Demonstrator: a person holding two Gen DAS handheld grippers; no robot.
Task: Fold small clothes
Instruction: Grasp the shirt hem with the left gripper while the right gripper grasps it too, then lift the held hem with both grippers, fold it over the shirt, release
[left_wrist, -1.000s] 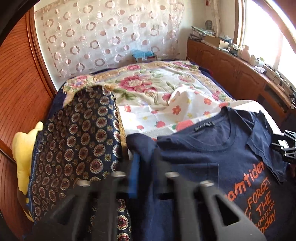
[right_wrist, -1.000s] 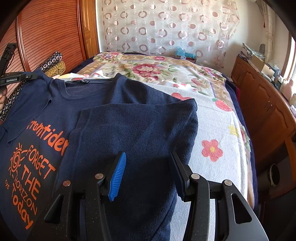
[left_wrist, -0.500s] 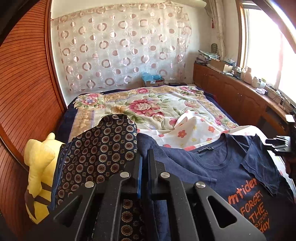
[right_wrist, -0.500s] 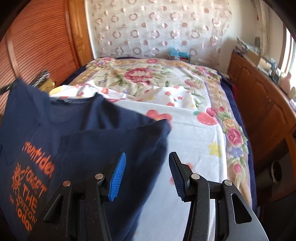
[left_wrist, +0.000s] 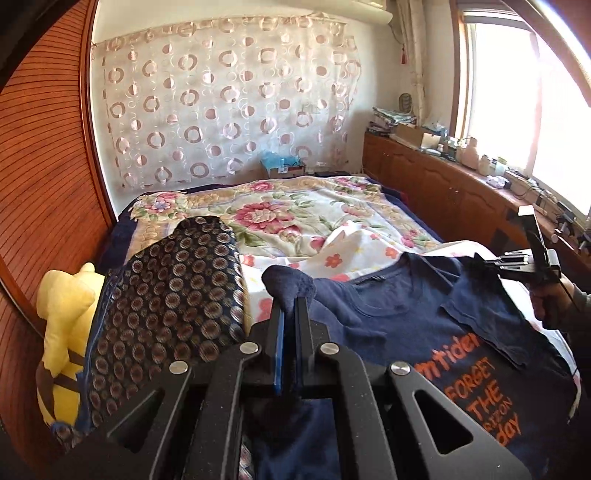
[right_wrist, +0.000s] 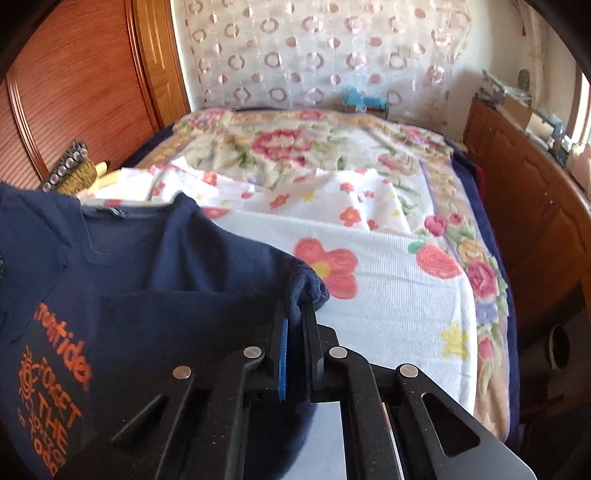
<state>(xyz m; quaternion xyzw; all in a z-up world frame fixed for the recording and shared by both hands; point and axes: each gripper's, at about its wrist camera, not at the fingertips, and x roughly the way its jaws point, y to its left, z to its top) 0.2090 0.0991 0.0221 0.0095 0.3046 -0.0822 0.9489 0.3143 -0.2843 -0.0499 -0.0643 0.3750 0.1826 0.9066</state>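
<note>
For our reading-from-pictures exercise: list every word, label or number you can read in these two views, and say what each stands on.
"FORGET THE": orange print on the navy blue T-shirt, clear in both views.
"m tider": orange line above it, its start hidden in the left view; "Tramtider" is likely in the right view, though blurred.
"RIZON" and "day": lower lines in the left view, their beginnings hidden.
Black neck label of the shirt: too small to read.
Cabinet-top boxes and bottles: unreadable.
</note>
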